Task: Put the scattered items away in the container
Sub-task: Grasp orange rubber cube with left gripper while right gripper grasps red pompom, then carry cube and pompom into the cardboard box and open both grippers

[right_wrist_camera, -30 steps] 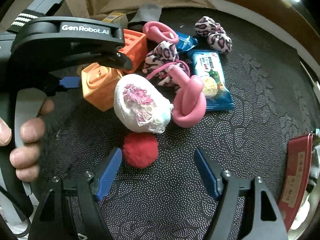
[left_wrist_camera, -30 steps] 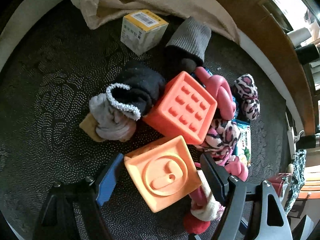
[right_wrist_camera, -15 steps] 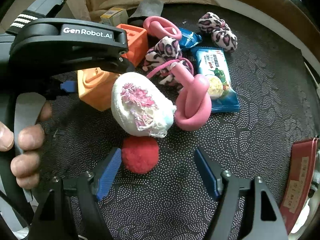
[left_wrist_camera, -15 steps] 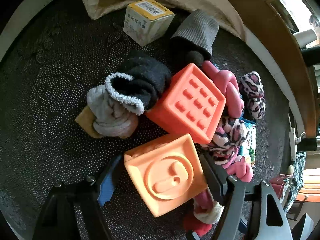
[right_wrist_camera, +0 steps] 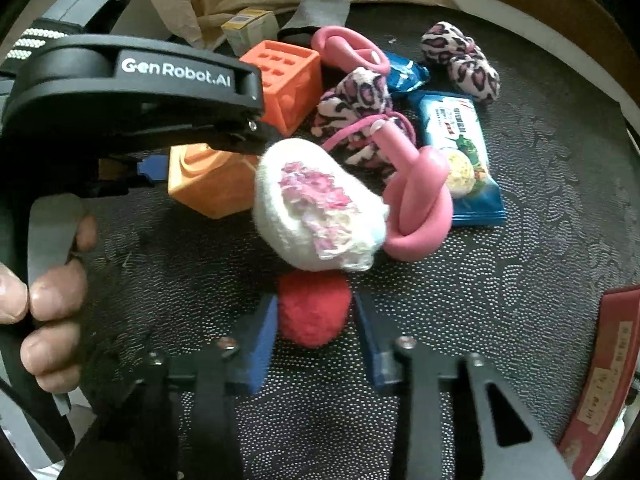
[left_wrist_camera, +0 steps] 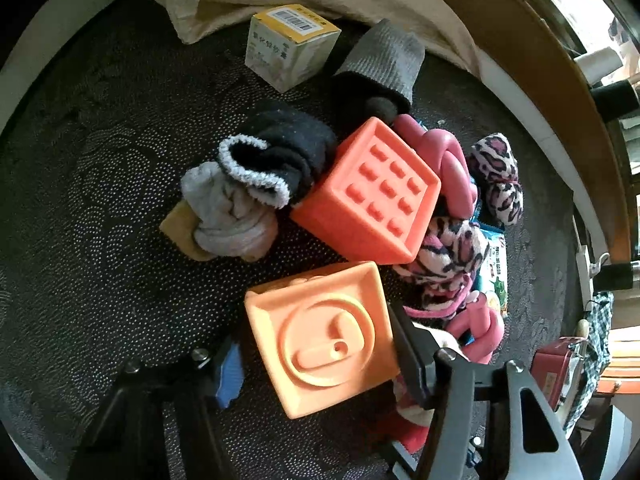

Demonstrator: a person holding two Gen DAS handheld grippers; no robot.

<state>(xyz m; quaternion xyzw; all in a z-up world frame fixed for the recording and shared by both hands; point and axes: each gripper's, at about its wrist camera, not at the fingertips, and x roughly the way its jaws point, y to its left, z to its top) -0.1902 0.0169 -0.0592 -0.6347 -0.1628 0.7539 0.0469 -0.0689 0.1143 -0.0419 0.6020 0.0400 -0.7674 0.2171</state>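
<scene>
On the dark textured mat (left_wrist_camera: 100,240), the left gripper (left_wrist_camera: 320,364) pinches the pale orange block (left_wrist_camera: 324,340), near the pile. Right gripper (right_wrist_camera: 316,336) fingers close against the red pompom (right_wrist_camera: 314,308), near the white sock (right_wrist_camera: 316,212).

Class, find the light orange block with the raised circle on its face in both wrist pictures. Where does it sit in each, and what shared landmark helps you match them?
Left wrist: the light orange block sits low centre, between the left gripper's fingers.
Right wrist: it sits left of centre, partly behind the left gripper.
Shared landmark: the darker orange studded cube, just beyond it.
</scene>
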